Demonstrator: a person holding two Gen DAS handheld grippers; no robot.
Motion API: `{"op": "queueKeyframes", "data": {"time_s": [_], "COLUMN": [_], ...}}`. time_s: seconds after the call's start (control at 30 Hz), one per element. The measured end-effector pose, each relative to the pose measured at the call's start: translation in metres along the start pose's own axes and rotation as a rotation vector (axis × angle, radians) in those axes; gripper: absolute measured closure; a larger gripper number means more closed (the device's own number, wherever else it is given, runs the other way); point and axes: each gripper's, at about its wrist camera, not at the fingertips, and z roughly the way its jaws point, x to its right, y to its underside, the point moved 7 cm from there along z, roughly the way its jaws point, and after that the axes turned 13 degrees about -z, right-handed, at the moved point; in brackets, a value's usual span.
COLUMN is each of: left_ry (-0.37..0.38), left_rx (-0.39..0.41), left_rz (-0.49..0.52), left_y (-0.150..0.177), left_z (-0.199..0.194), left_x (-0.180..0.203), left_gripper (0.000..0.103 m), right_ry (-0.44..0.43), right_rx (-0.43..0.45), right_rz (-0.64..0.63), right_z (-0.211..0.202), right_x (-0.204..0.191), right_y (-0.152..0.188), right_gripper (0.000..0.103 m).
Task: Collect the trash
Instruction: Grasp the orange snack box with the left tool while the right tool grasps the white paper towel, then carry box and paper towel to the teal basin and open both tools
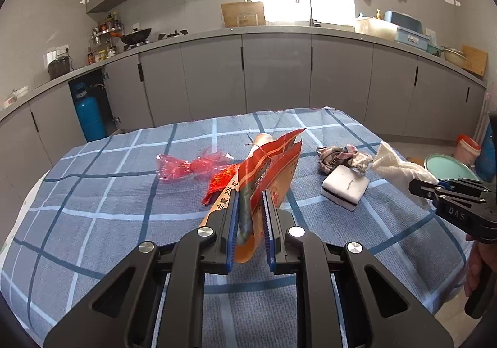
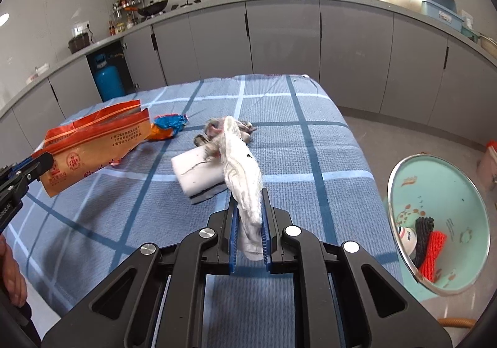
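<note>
My left gripper (image 1: pixel 251 192) is shut on an orange snack bag (image 1: pixel 270 161) and holds it above the blue checked tablecloth (image 1: pixel 108 192). The bag also shows in the right wrist view (image 2: pixel 93 149), at the left. My right gripper (image 2: pixel 248 192) is shut on a crumpled white tissue (image 2: pixel 245 174), lifted over the table. It shows in the left wrist view (image 1: pixel 416 185) at the right with the tissue (image 1: pixel 400 168). A red cellophane wrapper (image 1: pixel 186 166) and a red wrapper (image 1: pixel 220 183) lie on the cloth. A blue-orange wrapper (image 2: pixel 169 126) lies beyond the bag.
A white sponge block (image 1: pixel 344 188) and a crumpled checked rag (image 1: pixel 341 155) lie on the cloth's right half. A mint-green bin (image 2: pixel 441 223) with some trash inside stands on the floor right of the table. Grey kitchen cabinets (image 1: pixel 273 74) run behind.
</note>
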Motion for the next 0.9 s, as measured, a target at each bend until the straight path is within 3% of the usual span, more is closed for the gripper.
{"op": "queueKeyframes", "data": {"time_s": [0.37, 0.9], "left_ry": [-0.025, 0.044], "left_rx": [0.081, 0.112], "left_rz": [-0.011, 0.049], "left_y": [-0.005, -0.008], "left_z": [-0.044, -0.064], "left_x": [0.012, 0.071], "left_gripper": [0.088, 0.088], "right_ry": [0.000, 0.040], "right_rx": [0.110, 0.169], "right_rz": [0.011, 0.054], "right_z": [-0.048, -0.095], "right_x": [0.003, 0.028], "right_y": [-0.009, 0.005], "right_gripper": [0.089, 0.089]}}
